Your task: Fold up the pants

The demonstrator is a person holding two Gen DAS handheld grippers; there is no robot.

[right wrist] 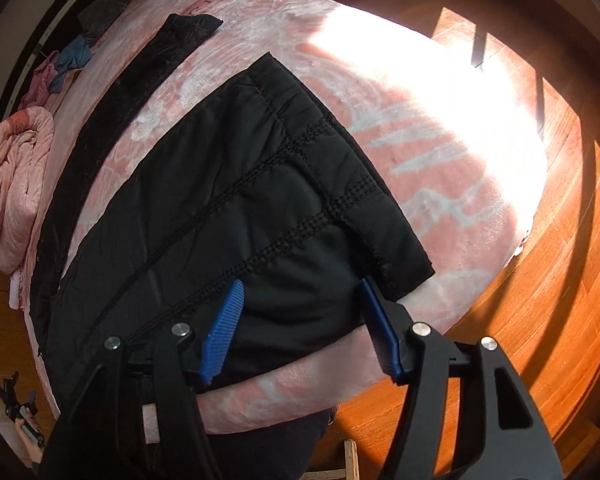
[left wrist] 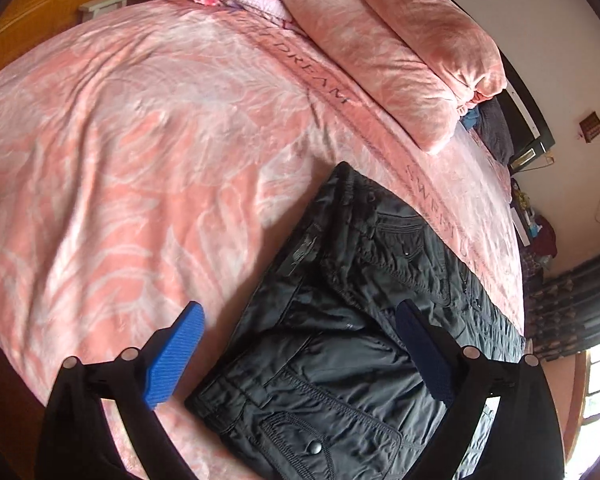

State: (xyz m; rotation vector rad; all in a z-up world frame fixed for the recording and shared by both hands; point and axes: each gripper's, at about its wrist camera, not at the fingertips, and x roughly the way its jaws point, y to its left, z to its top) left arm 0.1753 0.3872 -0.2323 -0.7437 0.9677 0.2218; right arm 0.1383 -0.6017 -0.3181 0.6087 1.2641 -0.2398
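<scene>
Black padded pants [left wrist: 340,320] lie flat on the pink bed [left wrist: 120,160]. In the left wrist view I see the waistband end with pockets and a snap. My left gripper [left wrist: 300,344] is open, hovering over the waist part with its blue pads [left wrist: 176,360] wide apart and empty. In the right wrist view the leg end of the pants [right wrist: 260,200] lies folded over near the bed's front edge. My right gripper [right wrist: 300,328] is open above the hem, its blue pads [right wrist: 224,328] on either side of the cloth's edge, holding nothing.
A rolled pink blanket [left wrist: 400,52] and small clothes [right wrist: 72,56] lie along the far side of the bed. A second black garment [right wrist: 140,72] stretches beside the pants. Wooden floor [right wrist: 540,280] surrounds the bed, with bright sunlight on the bed corner.
</scene>
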